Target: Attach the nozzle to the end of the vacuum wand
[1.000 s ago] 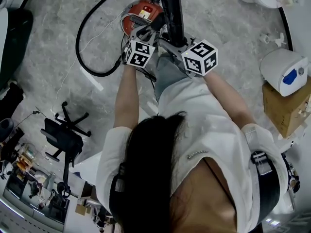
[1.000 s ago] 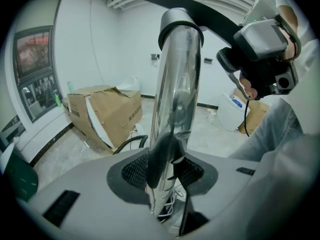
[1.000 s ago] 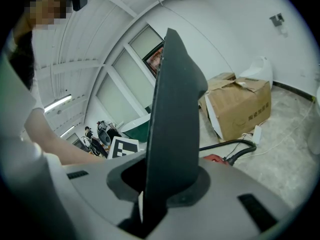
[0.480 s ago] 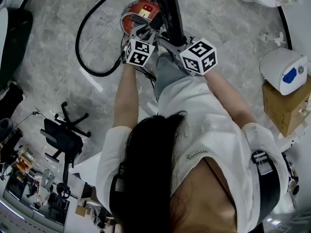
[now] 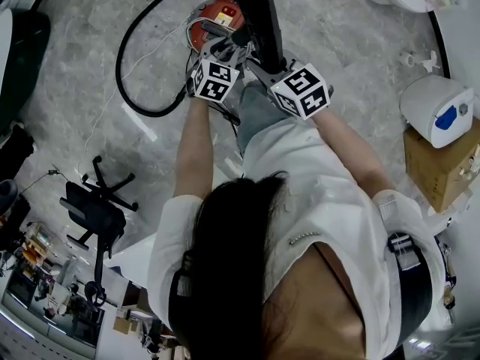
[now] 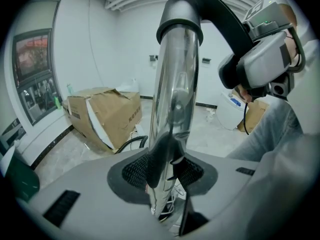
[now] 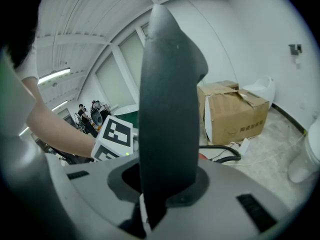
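The chrome vacuum wand (image 6: pixel 175 84) stands upright between the jaws of my left gripper (image 6: pixel 162 171), which is shut on it. A black collar (image 6: pixel 180 21) caps the wand's top, and a black hose curves away from it. My right gripper (image 7: pixel 160 184) is shut on the dark grey nozzle (image 7: pixel 167 109), and its jaws have just been closing a little on it. In the head view both grippers sit close together over the floor, the left gripper (image 5: pixel 223 55) beside the right gripper (image 5: pixel 259 60), with the black nozzle (image 5: pixel 259 21) reaching up from them.
A red vacuum body (image 5: pixel 217 17) lies on the floor just past the grippers, its black hose (image 5: pixel 124 58) looping left. A white appliance (image 5: pixel 439 107) and a cardboard box (image 5: pixel 442 163) stand at the right. An office chair (image 5: pixel 97 205) is at the left.
The right gripper has rolled and shifted slightly left, and the black nozzle has tilted with it, so it looks shorter in the head view. The left gripper has kept still.
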Demonstrator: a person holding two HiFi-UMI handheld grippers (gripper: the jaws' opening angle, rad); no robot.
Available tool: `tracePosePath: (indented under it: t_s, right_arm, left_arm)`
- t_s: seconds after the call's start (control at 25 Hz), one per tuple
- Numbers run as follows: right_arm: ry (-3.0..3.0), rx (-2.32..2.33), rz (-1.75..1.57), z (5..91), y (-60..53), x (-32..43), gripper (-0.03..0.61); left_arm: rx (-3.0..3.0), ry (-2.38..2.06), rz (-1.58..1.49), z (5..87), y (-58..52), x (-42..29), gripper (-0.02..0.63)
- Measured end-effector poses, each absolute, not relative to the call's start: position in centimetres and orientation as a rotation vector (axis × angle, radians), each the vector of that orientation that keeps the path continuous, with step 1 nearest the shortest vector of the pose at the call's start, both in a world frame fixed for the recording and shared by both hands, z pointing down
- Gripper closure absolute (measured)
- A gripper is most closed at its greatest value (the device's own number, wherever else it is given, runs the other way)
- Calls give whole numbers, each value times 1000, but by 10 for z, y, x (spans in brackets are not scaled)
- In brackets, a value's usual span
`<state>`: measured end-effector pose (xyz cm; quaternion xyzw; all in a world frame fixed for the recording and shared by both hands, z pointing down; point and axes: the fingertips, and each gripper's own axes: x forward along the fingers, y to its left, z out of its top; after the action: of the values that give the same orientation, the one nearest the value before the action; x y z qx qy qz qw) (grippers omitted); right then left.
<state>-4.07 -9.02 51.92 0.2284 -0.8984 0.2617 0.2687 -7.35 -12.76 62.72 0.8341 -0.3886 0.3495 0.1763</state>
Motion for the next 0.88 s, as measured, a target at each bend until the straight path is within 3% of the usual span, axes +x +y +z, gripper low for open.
tracePosePath:
  t_s: [0.56, 0.88]
  right_arm:
    - [-2385, 447, 483, 526, -97, -40, 506]
    - [-2217, 617, 696, 524, -92, -51, 508]
  left_arm:
    - [2390, -1037, 1006, 625, -126, -79, 482]
    - [2360, -1083, 1061, 631, -132, -83, 489]
